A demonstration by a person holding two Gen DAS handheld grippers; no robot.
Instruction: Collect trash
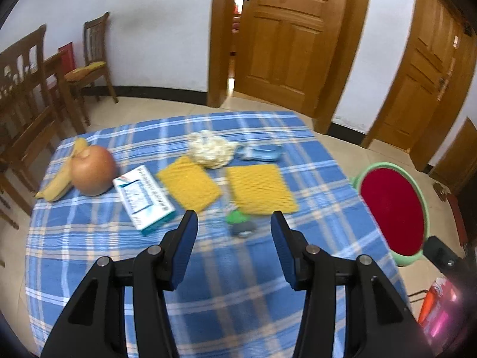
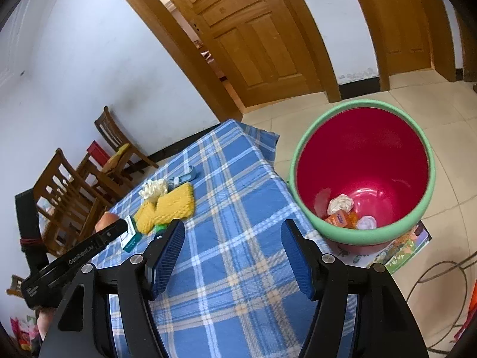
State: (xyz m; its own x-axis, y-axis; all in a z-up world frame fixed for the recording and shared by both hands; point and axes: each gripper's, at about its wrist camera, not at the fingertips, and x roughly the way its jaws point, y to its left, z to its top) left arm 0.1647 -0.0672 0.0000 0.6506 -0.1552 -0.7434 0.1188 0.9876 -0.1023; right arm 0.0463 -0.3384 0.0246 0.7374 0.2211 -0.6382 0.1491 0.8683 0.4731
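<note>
On the blue plaid tablecloth (image 1: 89, 238) lie a banana peel (image 1: 58, 182), an orange-brown round fruit (image 1: 94, 170), a white and teal box (image 1: 143, 198), two yellow foam nets (image 1: 189, 182) (image 1: 259, 189), a white foam net (image 1: 211, 147), a blue wrapper (image 1: 261, 152) and a small green and grey piece (image 1: 241, 223). My left gripper (image 1: 234, 223) is open and empty, just short of the green and grey piece. My right gripper (image 2: 232, 235) is open and empty over the table's right part. The red bin with a green rim (image 2: 362, 240) stands on the floor to the right and holds crumpled paper (image 2: 340, 203) and an orange packet (image 2: 340, 219).
Wooden chairs (image 1: 26, 101) stand left of the table. Wooden doors (image 1: 286, 35) are behind it. The bin also shows in the left wrist view (image 1: 392, 208). Under the bin lies a printed sheet (image 2: 402, 247). A cable (image 2: 441, 277) loops on the tiled floor at right.
</note>
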